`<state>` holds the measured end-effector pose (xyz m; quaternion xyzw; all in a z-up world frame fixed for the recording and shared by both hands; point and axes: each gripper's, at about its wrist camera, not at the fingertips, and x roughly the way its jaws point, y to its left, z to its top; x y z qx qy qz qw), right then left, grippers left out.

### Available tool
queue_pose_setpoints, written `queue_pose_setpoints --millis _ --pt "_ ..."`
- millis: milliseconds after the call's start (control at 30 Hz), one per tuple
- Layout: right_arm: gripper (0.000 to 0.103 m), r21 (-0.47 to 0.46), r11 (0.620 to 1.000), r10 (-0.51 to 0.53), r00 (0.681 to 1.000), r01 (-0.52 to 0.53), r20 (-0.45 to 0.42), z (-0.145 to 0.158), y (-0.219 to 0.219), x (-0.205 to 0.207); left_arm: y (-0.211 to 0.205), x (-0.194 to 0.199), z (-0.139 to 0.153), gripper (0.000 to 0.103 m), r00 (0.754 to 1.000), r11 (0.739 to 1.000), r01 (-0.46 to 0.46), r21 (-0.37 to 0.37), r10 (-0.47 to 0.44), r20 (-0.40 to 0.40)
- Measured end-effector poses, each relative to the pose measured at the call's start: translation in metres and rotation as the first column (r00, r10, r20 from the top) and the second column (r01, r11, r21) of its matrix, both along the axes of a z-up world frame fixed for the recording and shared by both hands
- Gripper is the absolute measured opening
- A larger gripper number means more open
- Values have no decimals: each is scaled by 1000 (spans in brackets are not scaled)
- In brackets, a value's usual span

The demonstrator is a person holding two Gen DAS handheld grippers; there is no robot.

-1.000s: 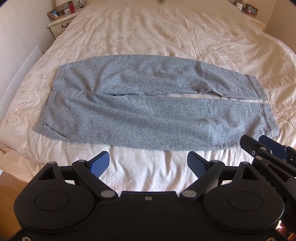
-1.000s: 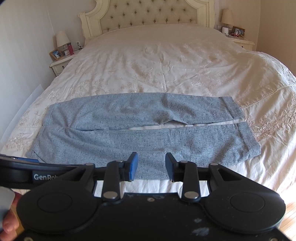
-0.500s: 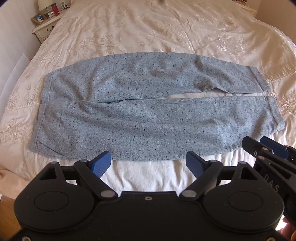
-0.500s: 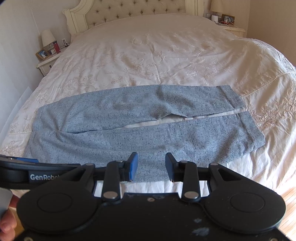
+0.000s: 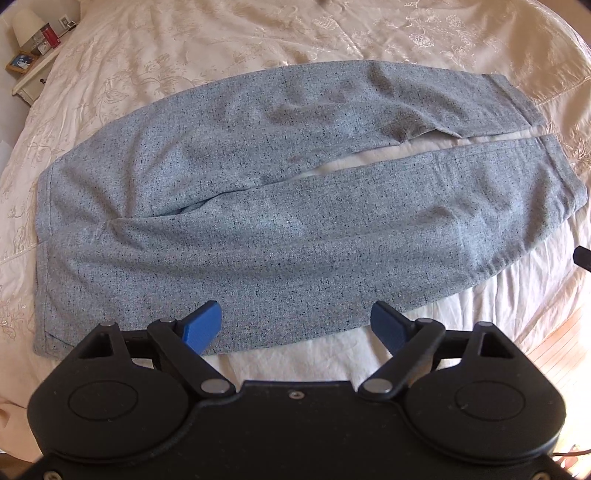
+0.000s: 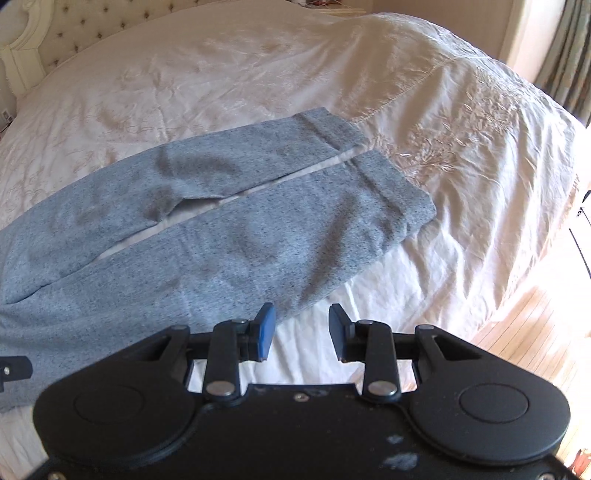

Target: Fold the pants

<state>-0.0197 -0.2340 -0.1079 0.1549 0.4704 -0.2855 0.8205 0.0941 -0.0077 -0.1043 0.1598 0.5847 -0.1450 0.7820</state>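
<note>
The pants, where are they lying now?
The pants lie flat across the bed, near its foot edge, waistband at left and cuffs at right, just ahead of both open grippers.

Cream embroidered bedspread, tufted headboard, nightstand, wooden floor

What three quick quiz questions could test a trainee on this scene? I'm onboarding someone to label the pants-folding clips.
1. True or false: the speckled grey-blue knit pants lie flat and unfolded on the cream embroidered bedspread.
2. Multiple choice: the left gripper is A) shut on the waistband, B) open over the near edge of the pants, C) shut on a cuff.
3. Fill in: in the right wrist view, the right gripper is open near the ______ end of the near leg.

Key: 1 true; 2 B; 3 cuff.
</note>
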Motion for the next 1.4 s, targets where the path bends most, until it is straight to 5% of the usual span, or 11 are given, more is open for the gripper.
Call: queue_pose_setpoints --millis 300,767,867,1100,1400 --pt "34 17 989 -146 989 145 36 -44 -126 13 -27 1 -5 86 993 993 -115 18 116 -13" --pt "36 361 894 -297 955 267 27 -121 -260 38 -61 -12 0 86 975 972 -223 80 221 34" --pt "9 353 911 -232 973 211 17 -113 -255 50 -65 -11 -2 86 975 971 -220 89 216 53" --pt "7 194 975 -115 993 107 33 -49 -223 25 -67 -15 -8 86 981 976 -190 102 186 53" --pt "14 155 980 -101 984 123 -144 -91 -213 5 -53 -28 -10 86 981 971 -186 153 175 83"
